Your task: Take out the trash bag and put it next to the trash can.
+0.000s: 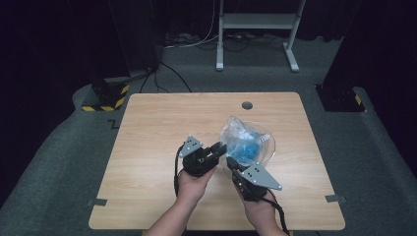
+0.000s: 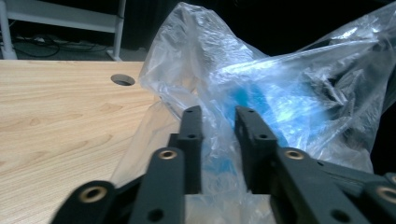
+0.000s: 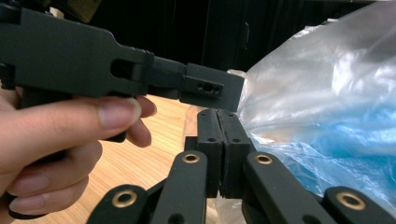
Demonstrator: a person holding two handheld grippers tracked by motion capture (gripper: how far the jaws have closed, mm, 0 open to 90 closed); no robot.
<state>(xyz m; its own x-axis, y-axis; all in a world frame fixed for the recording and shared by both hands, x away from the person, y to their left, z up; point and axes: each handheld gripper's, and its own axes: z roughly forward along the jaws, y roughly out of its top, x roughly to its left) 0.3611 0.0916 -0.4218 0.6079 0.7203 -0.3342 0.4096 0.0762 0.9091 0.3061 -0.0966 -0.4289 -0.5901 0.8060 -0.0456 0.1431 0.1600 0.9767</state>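
The right gripper [image 3: 222, 154] had its jaws pressed together, clamped on a fold of the clear plastic bag [image 1: 244, 140]. The left gripper [image 2: 219, 140] had its jaws slightly apart with bag film between them, pads not pressing. The bag, holding something blue, lay right of the table's [image 1: 147, 147] centre. The left gripper view showed the round cable hole [image 2: 123, 80] near the far edge.

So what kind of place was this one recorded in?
Probably a lab or recording studio rather than a home: a bare wooden table on grey carpet, black curtains all round, hazard-taped stand bases and loose cables on the floor.
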